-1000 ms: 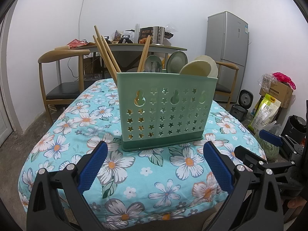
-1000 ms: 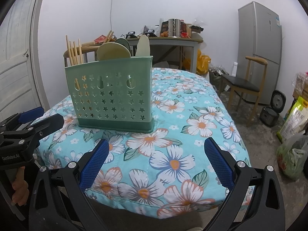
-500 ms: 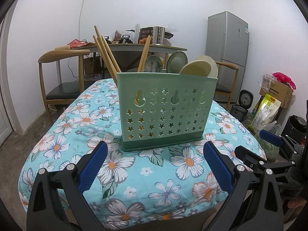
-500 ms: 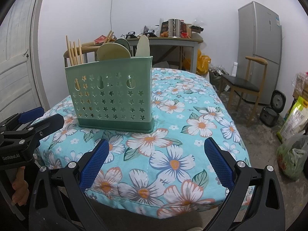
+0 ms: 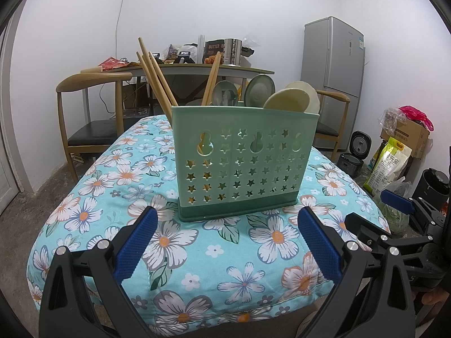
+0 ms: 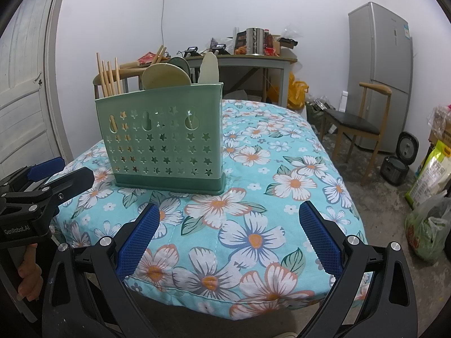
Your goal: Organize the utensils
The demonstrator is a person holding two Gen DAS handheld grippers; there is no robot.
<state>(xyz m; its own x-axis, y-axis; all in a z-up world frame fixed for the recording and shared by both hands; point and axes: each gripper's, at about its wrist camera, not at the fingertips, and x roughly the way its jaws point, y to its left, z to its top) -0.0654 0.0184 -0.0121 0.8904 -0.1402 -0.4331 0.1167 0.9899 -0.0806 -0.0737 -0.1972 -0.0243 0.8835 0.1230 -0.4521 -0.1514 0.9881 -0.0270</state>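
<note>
The left hand-held gripper (image 5: 225, 242) is held wide open above the near edge of the counter (image 5: 93, 197), with nothing between its blue-padded fingers (image 5: 135, 242). The right hand-held gripper (image 6: 228, 239) is likewise spread wide and empty, its blue pads (image 6: 320, 236) seen over the flowered cloth. Each gripper is caught at the edge of the other's view: the right one (image 5: 400, 219) at the right side of the left wrist view, the left one (image 6: 45, 186) at the left side of the right wrist view, where part of the hand (image 6: 28, 278) holding it is seen.

The counter is covered by a turquoise cloth (image 6: 282, 169) printed with white flowers. A green utensil holder (image 5: 242, 163) with star-shaped cut-outs is stood upright on the cloth, just beyond the left gripper's fingers and apart from them; in the right wrist view the holder (image 6: 163, 138) is placed ahead and to the left. Wooden chopsticks (image 5: 155, 79) are stood, tilted, in the holder's left end. Green spoons (image 5: 259, 88) are stood bowl-up in the middle section, and cream spoons (image 5: 293, 100) at the right end.

Behind the counter, a wooden chair (image 5: 90, 107), a cluttered table (image 5: 197, 69) and a grey refrigerator (image 5: 332, 79) are seen against the white wall. A small rice cooker (image 6: 400, 157) and bags (image 6: 428, 225) are left on the floor at the right.
</note>
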